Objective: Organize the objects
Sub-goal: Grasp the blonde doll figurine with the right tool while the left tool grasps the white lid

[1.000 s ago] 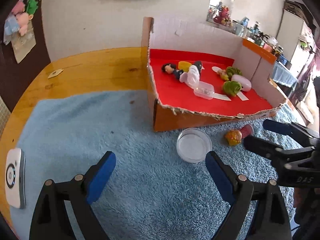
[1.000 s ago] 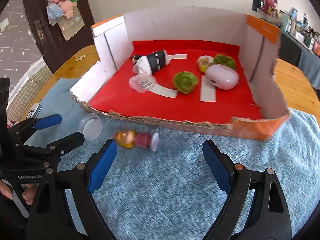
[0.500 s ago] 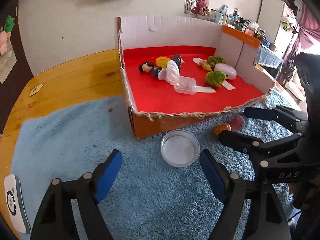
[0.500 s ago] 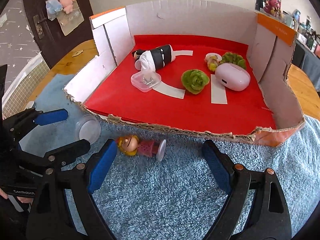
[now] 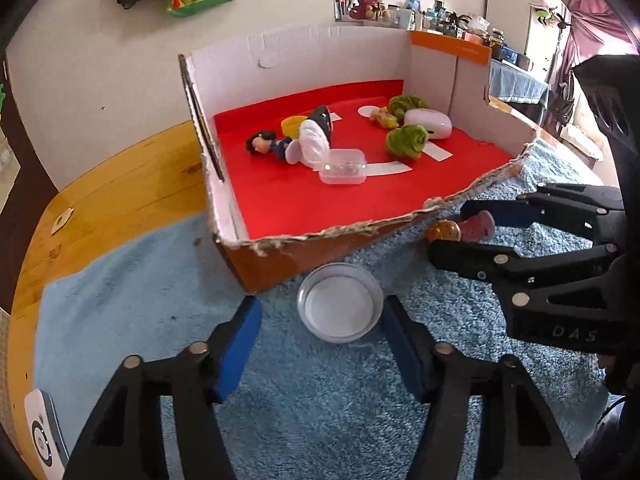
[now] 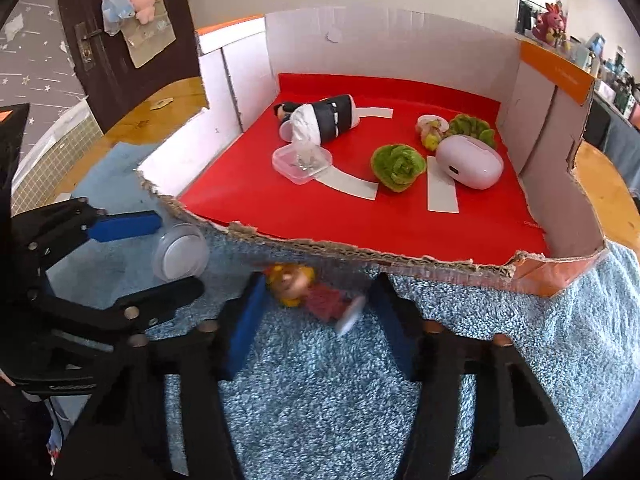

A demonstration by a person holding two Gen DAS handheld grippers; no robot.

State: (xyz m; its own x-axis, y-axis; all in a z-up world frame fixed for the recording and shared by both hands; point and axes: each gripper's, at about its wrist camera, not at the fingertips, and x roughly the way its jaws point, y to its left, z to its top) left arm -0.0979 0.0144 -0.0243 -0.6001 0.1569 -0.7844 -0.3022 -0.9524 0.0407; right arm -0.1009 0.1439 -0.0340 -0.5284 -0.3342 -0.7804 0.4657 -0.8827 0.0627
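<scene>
A clear round dish [image 5: 339, 307] lies on the blue mat just in front of the cardboard box [image 5: 320, 60]. My left gripper [image 5: 322, 305] straddles it with its jaws closing. The right pad sits at the dish's rim and the left pad stands off it. A small yellow-haired doll in a pink dress [image 6: 310, 292] lies blurred and tilted by the box's torn front edge. My right gripper [image 6: 320, 280] has the doll between its closing jaws, its left pad against the head, a small gap showing at the base. Each gripper also shows in the other view: right gripper [image 5: 448, 230], left gripper [image 6: 180, 252].
The red-floored box [image 6: 360, 40] holds two figures, a clear square container [image 6: 302, 162], green lettuce toys [image 6: 397, 166] and a pink case [image 6: 468, 162]. The blue mat [image 5: 120, 300] lies on a wooden table [image 5: 120, 184]. A white device [image 5: 40, 436] rests at the mat's left edge.
Both pairs of jaws have narrowed. My left gripper moved in until the dish lay between its fingers. The doll has shifted right and tilted between my right gripper's fingers.
</scene>
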